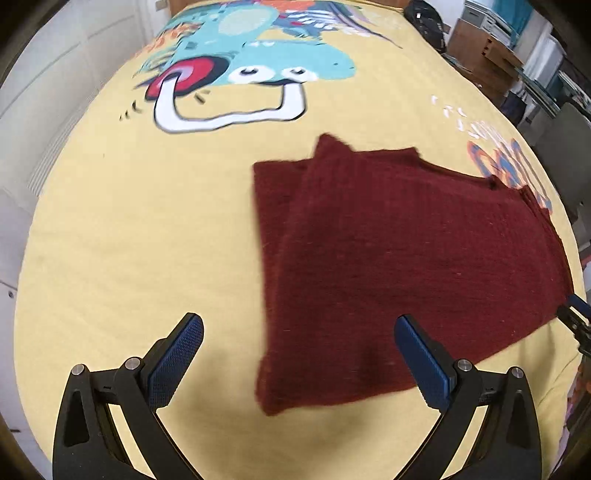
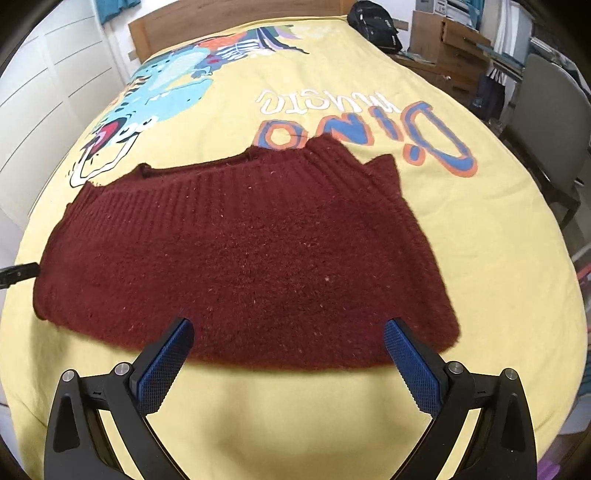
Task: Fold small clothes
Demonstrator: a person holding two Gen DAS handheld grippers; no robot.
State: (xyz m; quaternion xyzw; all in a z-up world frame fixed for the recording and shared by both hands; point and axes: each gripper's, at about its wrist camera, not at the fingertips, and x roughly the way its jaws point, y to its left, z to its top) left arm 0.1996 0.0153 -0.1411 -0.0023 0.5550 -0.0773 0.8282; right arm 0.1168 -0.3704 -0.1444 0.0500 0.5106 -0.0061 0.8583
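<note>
**Both grippers open above a half-folded maroon sweater**

Nearest in the left wrist view, the left gripper (image 1: 298,354) hangs with its blue-padded fingers (image 1: 177,360) spread wide and nothing between them. Just ahead and slightly to the right of its centre lies the maroon knit sweater (image 1: 399,266), flat on the yellow dinosaur bedspread (image 1: 129,240); its near left corner falls between the two fingers, while most of the cloth runs off toward the right.

From the right wrist view, the right gripper (image 2: 288,354) is likewise wide open and empty, and the sweater (image 2: 251,258) sits squarely in front of it, its near hem reaching between the fingers. The garment's long axis runs left to right across this view, with ribbed edges and folded-in points along the far side, so it looks partly folded already. I judge the right hand the better centred on the near edge, the left hand better placed for the sweater's left end.

Farther off, a wooden headboard (image 2: 229,22), a black backpack (image 2: 376,26) and a grey chair (image 2: 554,122) border the bed.
</note>
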